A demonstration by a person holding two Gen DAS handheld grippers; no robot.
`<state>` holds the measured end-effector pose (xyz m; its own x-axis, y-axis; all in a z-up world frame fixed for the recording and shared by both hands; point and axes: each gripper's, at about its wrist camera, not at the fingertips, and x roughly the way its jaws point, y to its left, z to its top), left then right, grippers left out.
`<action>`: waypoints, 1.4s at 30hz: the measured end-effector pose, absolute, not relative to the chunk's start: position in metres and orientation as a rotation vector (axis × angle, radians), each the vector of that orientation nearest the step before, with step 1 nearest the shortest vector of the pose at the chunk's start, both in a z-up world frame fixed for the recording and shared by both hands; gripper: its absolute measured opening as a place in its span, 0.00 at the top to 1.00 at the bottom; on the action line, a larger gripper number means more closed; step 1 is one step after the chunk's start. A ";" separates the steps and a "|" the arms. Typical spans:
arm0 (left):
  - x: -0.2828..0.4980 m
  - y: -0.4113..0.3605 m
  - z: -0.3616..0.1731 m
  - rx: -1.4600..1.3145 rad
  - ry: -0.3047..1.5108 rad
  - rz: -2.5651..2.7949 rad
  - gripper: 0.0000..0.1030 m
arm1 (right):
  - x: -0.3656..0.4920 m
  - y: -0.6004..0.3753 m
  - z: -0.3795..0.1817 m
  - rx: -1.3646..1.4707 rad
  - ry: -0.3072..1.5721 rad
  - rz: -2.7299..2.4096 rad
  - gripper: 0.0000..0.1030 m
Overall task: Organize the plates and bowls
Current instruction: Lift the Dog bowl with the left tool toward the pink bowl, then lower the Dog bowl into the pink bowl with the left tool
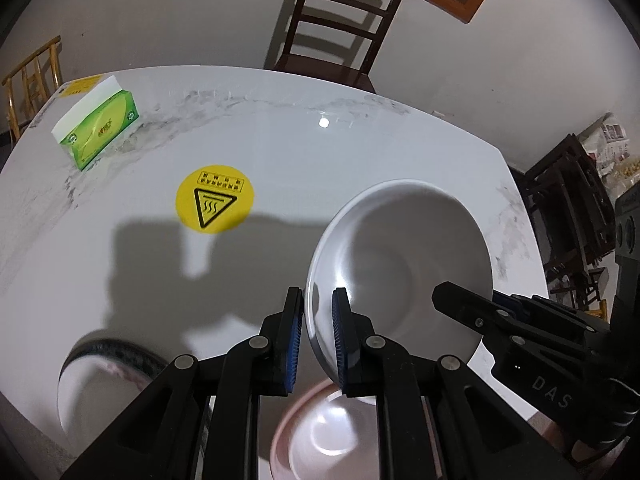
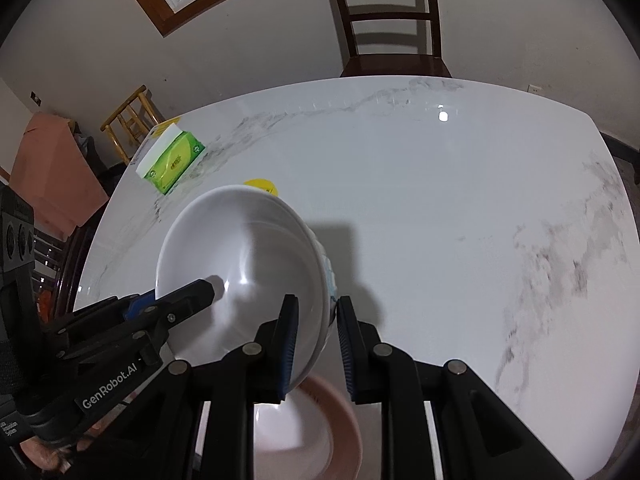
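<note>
bowl (image 1: 400, 264) white | table (image 1: 280, 148) grey-veined white marble | sticker (image 1: 215, 199) yellow

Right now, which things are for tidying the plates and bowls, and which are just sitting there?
For the job:
- white bowl, gripped on opposite rims by the left gripper and right gripper
- pink bowl beneath it
- dark-rimmed dish

Just lying about:
- green tissue box
- yellow hot-surface sticker
- dark wooden chair

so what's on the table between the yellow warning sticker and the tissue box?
Nothing: only bare marble tabletop between the yellow warning sticker and the green tissue box. The left wrist view shows it best; in the right wrist view the lifted white bowl covers most of the sticker.
</note>
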<state>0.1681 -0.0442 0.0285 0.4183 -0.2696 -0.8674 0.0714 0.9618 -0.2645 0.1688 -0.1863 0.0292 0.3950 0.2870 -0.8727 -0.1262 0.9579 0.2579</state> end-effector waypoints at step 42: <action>0.072 -0.035 -0.007 -0.194 1.251 -0.269 0.88 | 0.068 -0.182 -0.014 0.175 1.256 0.263 0.80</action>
<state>0.0719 -0.0353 -0.0068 0.2894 -0.3054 -0.9072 0.0942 0.9522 -0.2905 0.0680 -0.1822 -0.0145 0.2852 0.2911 -0.9132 -0.1002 0.9566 0.2737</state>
